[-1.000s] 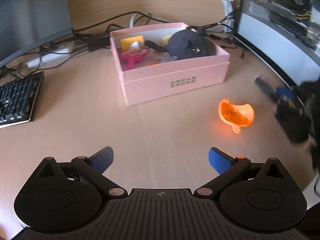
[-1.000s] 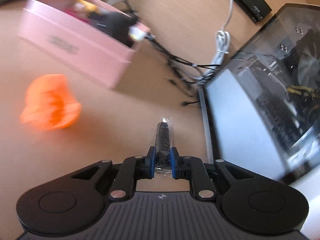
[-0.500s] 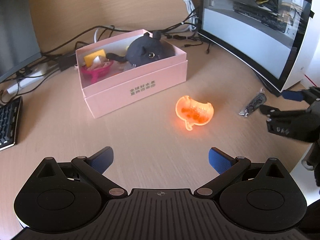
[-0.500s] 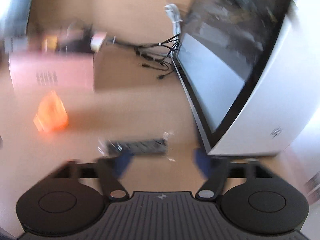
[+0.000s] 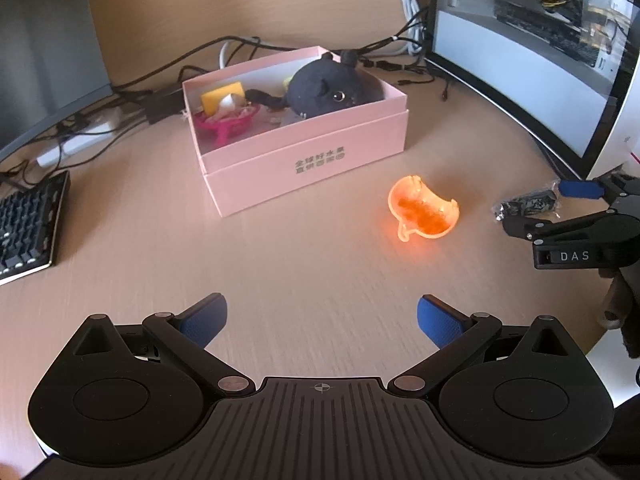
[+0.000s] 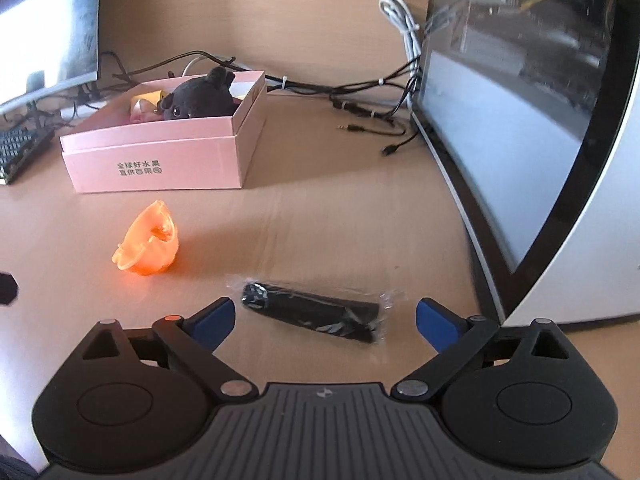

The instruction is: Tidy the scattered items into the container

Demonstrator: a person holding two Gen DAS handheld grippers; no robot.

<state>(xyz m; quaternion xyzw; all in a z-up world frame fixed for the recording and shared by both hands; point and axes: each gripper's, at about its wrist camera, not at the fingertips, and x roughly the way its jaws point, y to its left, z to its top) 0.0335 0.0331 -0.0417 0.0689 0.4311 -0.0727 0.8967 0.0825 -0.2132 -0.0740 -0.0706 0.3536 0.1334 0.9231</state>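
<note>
Light wood-grain tabletop (image 5: 320, 264) with a few things lying on it.
A pink box (image 5: 312, 160) sits toward the back, an orange plastic cup (image 5: 424, 212) just in front of it, a black packet in clear wrap (image 6: 316, 312) near the computer case (image 6: 560, 184), a keyboard (image 5: 28, 232) at left, and cables (image 6: 360, 112) behind.
</note>
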